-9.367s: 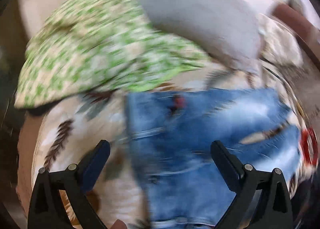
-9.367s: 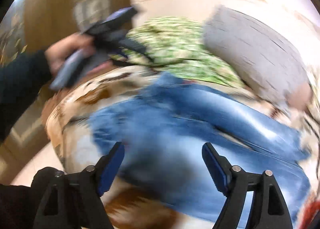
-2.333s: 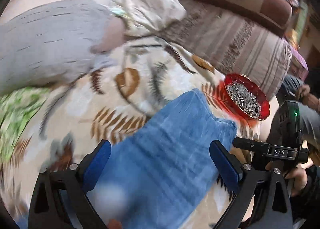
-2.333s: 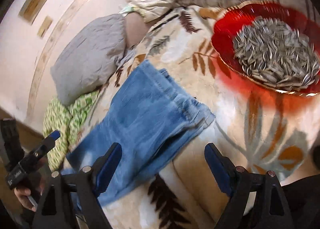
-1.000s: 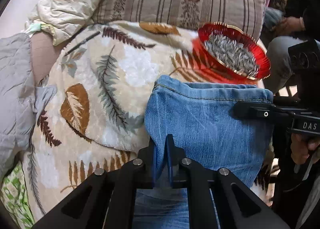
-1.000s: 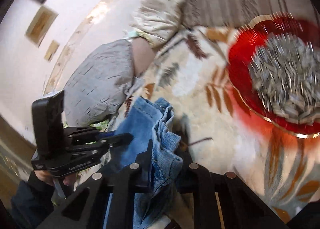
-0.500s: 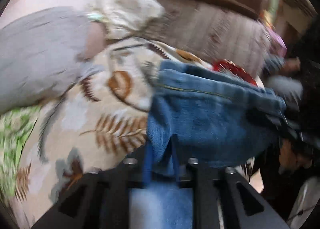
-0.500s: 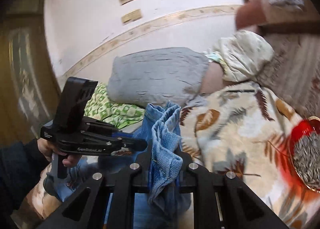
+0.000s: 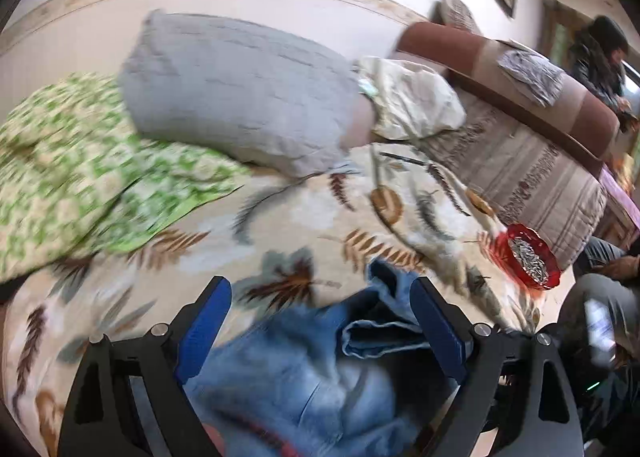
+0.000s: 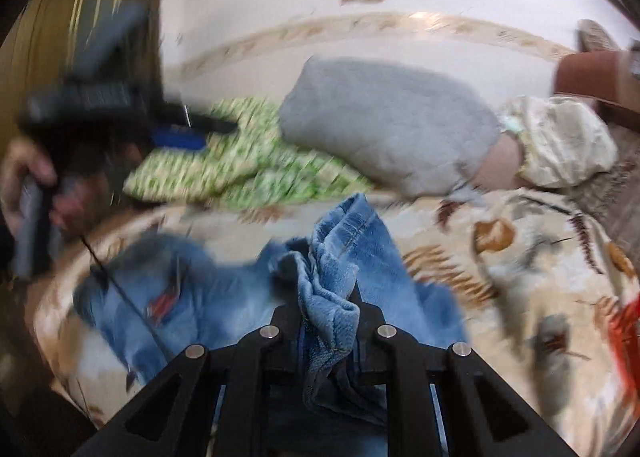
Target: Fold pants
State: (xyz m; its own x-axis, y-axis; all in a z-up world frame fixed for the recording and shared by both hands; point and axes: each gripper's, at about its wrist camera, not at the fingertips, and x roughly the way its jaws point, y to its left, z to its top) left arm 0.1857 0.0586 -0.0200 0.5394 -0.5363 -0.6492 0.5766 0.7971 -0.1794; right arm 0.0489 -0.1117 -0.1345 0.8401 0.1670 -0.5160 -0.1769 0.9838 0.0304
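Blue jeans lie doubled over on the leaf-patterned blanket. In the left wrist view my left gripper hangs just above them with its jaws opening wide; the denim hem sits loose between the blue pads, which do not press on it. In the right wrist view my right gripper is shut on a bunched hem of the jeans, lifted over the rest of the denim. The left gripper shows blurred at the upper left there, held by a hand.
A grey pillow and a green-patterned cloth lie at the back by the wall. A red bowl of sunflower seeds sits at the blanket's right edge beside a striped sofa. People sit at the far right.
My left gripper has let go of the jeans' hem and spread wide. Both grippers swung left across the bed, and the right one carried its hem over toward the waist end.
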